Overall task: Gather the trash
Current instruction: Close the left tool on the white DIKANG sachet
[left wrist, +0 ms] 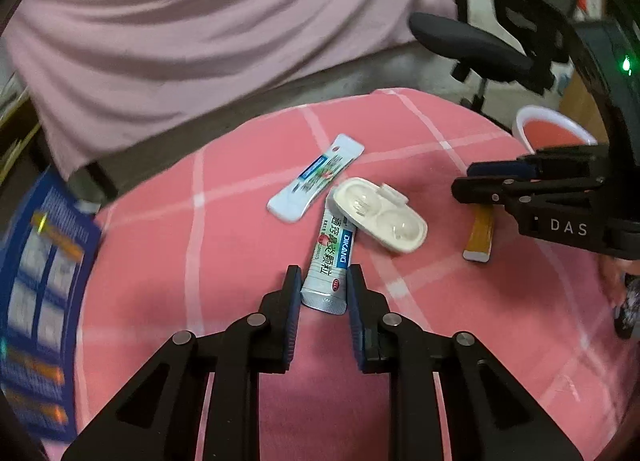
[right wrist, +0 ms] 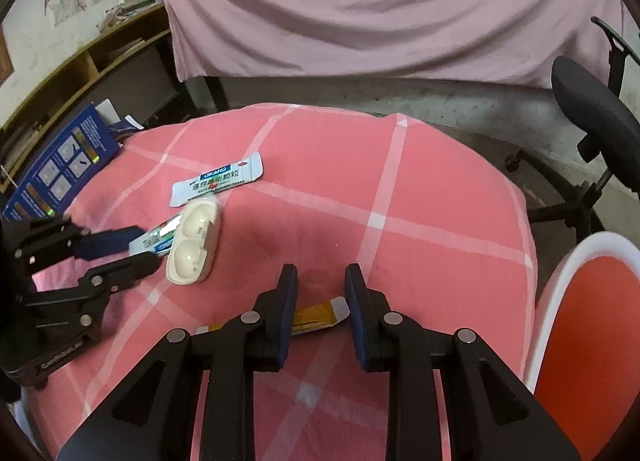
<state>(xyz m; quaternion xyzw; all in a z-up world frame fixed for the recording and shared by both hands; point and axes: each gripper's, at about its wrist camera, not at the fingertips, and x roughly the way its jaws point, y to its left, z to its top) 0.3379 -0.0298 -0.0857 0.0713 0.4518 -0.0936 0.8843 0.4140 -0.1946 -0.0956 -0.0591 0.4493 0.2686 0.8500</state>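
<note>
On the pink checked cloth (left wrist: 240, 245) lie two white DIKANG sachets, a cream plastic blister tray and an orange sachet. My left gripper (left wrist: 323, 281) is open, its jaws either side of the near end of one sachet (left wrist: 329, 261), which lies partly under the tray (left wrist: 380, 215). The other sachet (left wrist: 316, 177) lies just beyond. My right gripper (right wrist: 321, 281) is open above the orange sachet (right wrist: 316, 315), which lies crosswise under its jaws. In the right wrist view the left gripper (right wrist: 138, 247) flanks the sachet (right wrist: 160, 235) beside the tray (right wrist: 192, 245).
A white bin with red inside (right wrist: 592, 333) stands at the cloth's right edge; it also shows in the left wrist view (left wrist: 552, 129). A blue box (right wrist: 60, 165) leans at the left edge. A black office chair (right wrist: 592, 109) and a pink-draped table (right wrist: 360, 1) stand beyond.
</note>
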